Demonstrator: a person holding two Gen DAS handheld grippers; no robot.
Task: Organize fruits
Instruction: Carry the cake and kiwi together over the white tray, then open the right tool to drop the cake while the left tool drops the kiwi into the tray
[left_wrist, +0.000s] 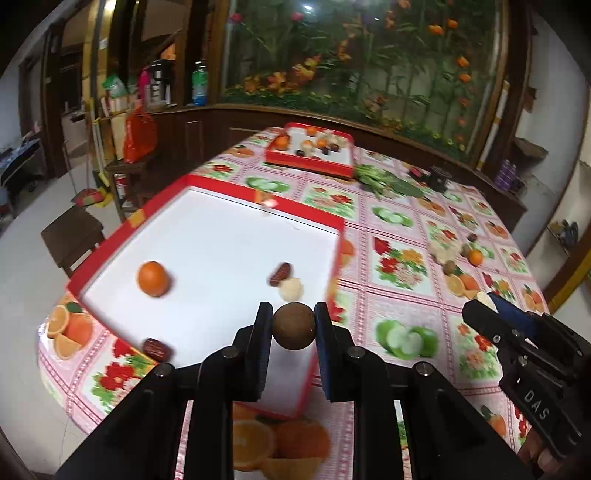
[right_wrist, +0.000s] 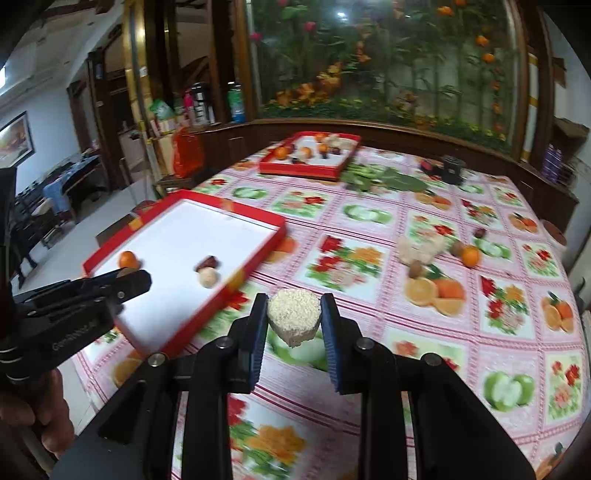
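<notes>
We're mid-carry w/ both tools. Our left gripper (left_wrist: 293, 325) has its jaws clamped on a round brown fruit (left_wrist: 294, 325), held above the near red-rimmed white tray (left_wrist: 207, 181). Our right gripper (right_wrist: 294, 321) pinches a pale grainy white chunk (right_wrist: 293, 316) over the floral plastic tablecloth (right_wrist: 461, 332), beside the tray. Next, prob. lower each into the tray, clear of the orange (left_wrist: 152, 278), then release.

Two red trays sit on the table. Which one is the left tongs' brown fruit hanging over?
The near red tray, under the left tongs and their round brown fruit. It holds only a few pieces; the far red tray is crowded.
</notes>
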